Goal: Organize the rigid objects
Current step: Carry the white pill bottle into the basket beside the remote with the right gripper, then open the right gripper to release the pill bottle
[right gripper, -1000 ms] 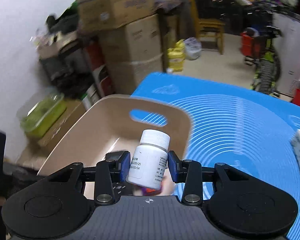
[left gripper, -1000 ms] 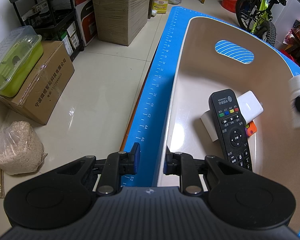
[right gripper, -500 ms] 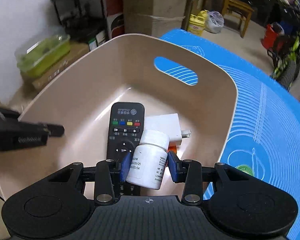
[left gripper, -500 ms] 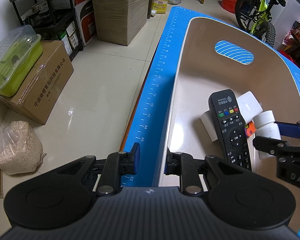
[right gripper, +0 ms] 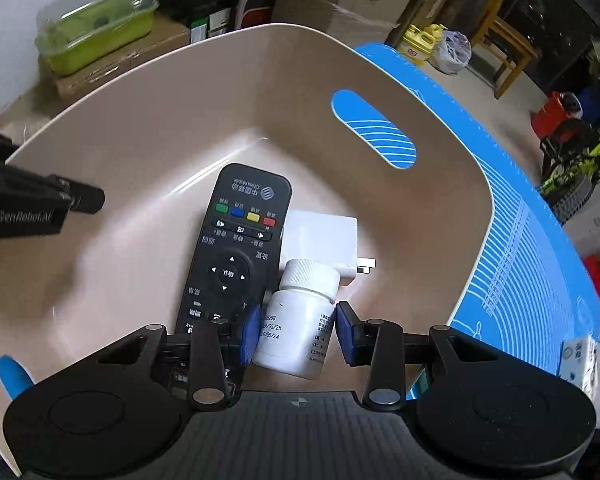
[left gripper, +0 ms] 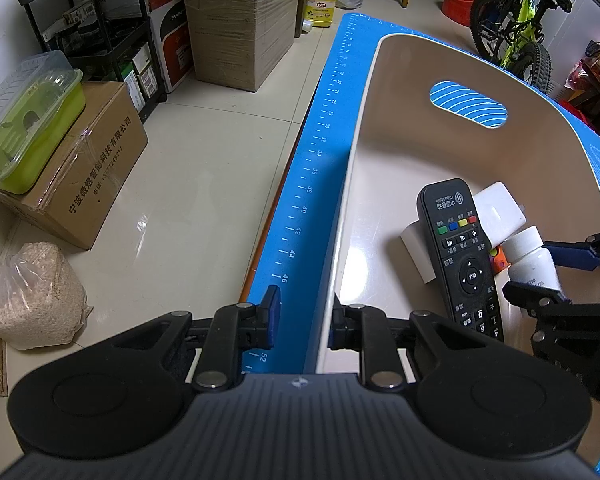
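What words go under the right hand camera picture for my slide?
Right gripper holds a white pill bottle inside the beige bin, beside a black remote and white charger.

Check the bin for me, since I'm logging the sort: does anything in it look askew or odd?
Only small things: the black remote lies across a white block instead of flat on the beige bin floor, and the white charger is wedged beside it. The right gripper holds the white bottle tilted. Nothing spilled or damaged.
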The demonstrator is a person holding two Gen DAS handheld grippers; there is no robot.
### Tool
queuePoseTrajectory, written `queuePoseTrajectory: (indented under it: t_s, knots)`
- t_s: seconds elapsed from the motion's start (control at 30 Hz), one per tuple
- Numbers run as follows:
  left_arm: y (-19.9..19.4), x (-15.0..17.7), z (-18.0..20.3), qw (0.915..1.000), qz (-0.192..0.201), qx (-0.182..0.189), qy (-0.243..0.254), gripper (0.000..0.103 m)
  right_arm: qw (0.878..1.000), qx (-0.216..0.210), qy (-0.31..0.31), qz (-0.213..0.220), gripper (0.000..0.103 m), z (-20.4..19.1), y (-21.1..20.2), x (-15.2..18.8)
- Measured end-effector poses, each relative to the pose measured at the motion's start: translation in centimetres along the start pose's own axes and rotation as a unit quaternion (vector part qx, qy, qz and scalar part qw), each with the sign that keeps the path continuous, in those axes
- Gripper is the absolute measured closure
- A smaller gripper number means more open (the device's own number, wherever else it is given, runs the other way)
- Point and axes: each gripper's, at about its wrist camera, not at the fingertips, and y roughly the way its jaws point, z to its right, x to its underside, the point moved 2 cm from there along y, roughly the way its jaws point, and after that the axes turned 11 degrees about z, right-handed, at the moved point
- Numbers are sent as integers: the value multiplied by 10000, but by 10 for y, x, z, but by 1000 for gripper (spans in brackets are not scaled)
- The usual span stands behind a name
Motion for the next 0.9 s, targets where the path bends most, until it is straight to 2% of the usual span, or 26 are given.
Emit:
queuePoseTrajectory:
  t_s: [0.2, 0.33, 0.43, 0.77, 0.83, 0.9]
  knots:
    - [0, 0, 0, 10000, -1, -1, 3, 78, 9980, 19, -622, 140, 57, -19, -6, -8]
    - [0, 0, 0, 10000, 0, 1, 1, 78, 9960, 3, -871, -173, 57, -25, 4, -12]
    - [0, 0, 0, 10000, -1, 0, 2, 78, 9954, 29, -880, -377, 57, -22, 11, -9]
    - [0, 0, 1, 10000, -1, 2, -1, 78, 9936, 28, -1001, -529, 57, -20, 13, -13]
    - [0, 0, 1, 10000, -1, 4, -1, 78, 9938, 50, -973, -531, 52, -18, 13, -12]
    - [0, 0, 1, 10000, -2, 6, -2, 78, 9942, 56, -932, -524, 51, -18, 15, -13]
